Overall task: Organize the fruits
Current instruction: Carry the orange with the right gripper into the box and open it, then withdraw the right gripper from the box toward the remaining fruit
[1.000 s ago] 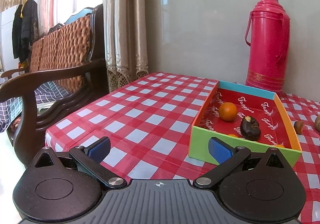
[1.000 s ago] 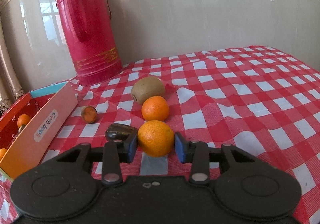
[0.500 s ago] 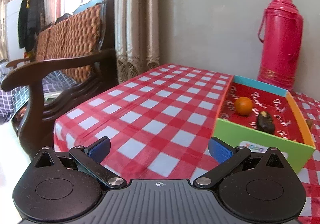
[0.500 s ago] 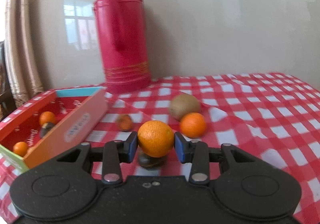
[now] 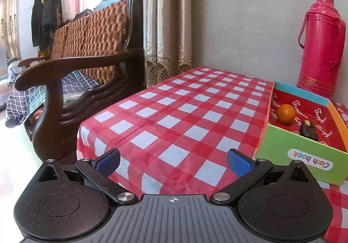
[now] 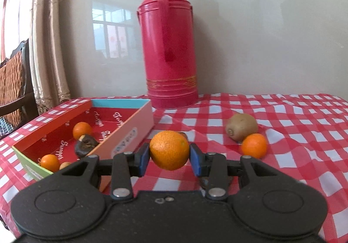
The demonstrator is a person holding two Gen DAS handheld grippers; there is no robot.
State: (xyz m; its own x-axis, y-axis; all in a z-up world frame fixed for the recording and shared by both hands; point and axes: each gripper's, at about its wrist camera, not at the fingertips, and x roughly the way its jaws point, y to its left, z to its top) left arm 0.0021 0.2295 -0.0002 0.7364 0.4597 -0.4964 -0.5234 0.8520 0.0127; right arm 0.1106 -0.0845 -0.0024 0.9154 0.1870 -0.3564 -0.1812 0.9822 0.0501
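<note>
My right gripper (image 6: 169, 157) is shut on an orange (image 6: 169, 149), held above the checked cloth just right of the coloured box (image 6: 130, 130). Inside the box lie a small orange (image 6: 82, 130), a dark fruit (image 6: 86, 146), another small orange (image 6: 50, 162) and a pale fruit (image 6: 64, 165). On the cloth to the right sit a kiwi (image 6: 241, 126) and a small orange (image 6: 254, 145). My left gripper (image 5: 173, 161) is open over the cloth near the table's front edge, left of the box (image 5: 289, 151), with nothing between its fingers.
A tall red thermos (image 6: 168, 47) stands against the wall behind the box. A dark wooden armchair (image 5: 71, 82) with a woven back stands past the table's left edge (image 5: 82, 134). Curtains (image 5: 165, 21) hang in the corner.
My right gripper lifted the orange off the cloth and carried it left toward the box. My left gripper drew back and leftward, so the box now sits further right.
</note>
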